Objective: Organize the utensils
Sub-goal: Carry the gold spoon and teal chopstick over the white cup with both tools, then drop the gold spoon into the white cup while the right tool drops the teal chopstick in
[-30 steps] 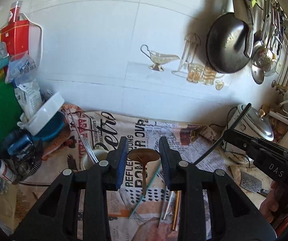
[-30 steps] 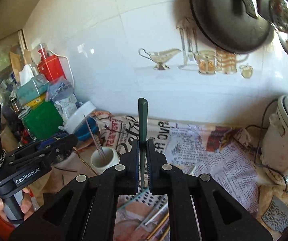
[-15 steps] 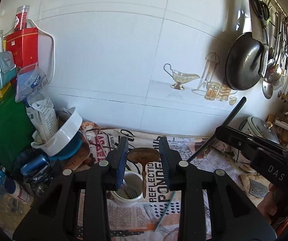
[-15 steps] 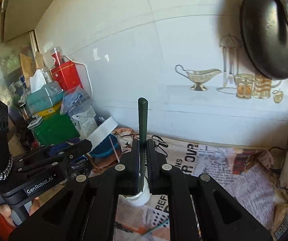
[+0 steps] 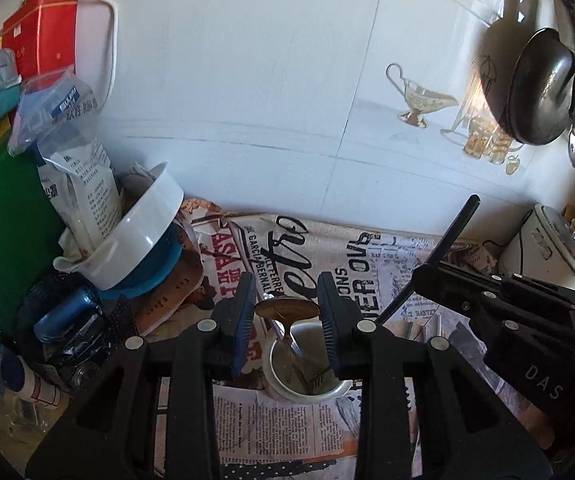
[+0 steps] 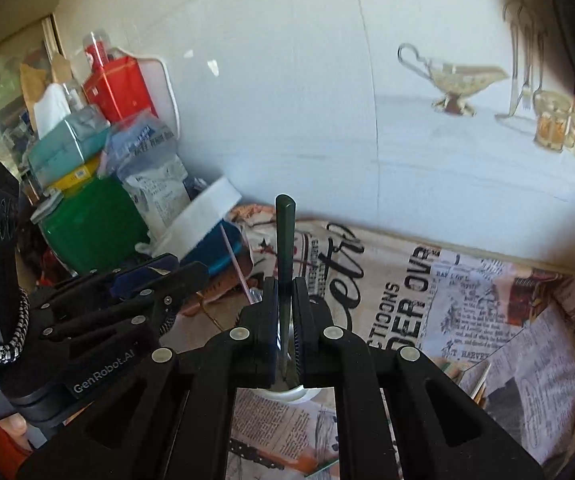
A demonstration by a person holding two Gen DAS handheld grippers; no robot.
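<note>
My left gripper (image 5: 286, 312) is shut on a brown spoon (image 5: 287, 309), gripped by its bowl, with the handle hanging down into a white cup (image 5: 307, 390) that holds a few metal utensils. My right gripper (image 6: 285, 312) is shut on a dark green-handled utensil (image 6: 285, 236) that stands upright, and it hovers just above the same cup (image 6: 289, 394). In the left wrist view the right gripper (image 5: 423, 276) sits to the right of the cup with the dark handle (image 5: 457, 224) sticking up.
A tilted white bowl (image 5: 135, 240) on a blue bowl, bags and boxes crowd the left. Newspaper (image 5: 367, 264) covers the counter. A rice cooker (image 5: 543, 252) stands at the right. A black pan (image 5: 539, 88) hangs on the tiled wall. Loose utensils (image 6: 479, 380) lie right of the cup.
Both grippers moved left and forward with their utensils and now hang over the white cup. The spoon handle now dips into the cup.
</note>
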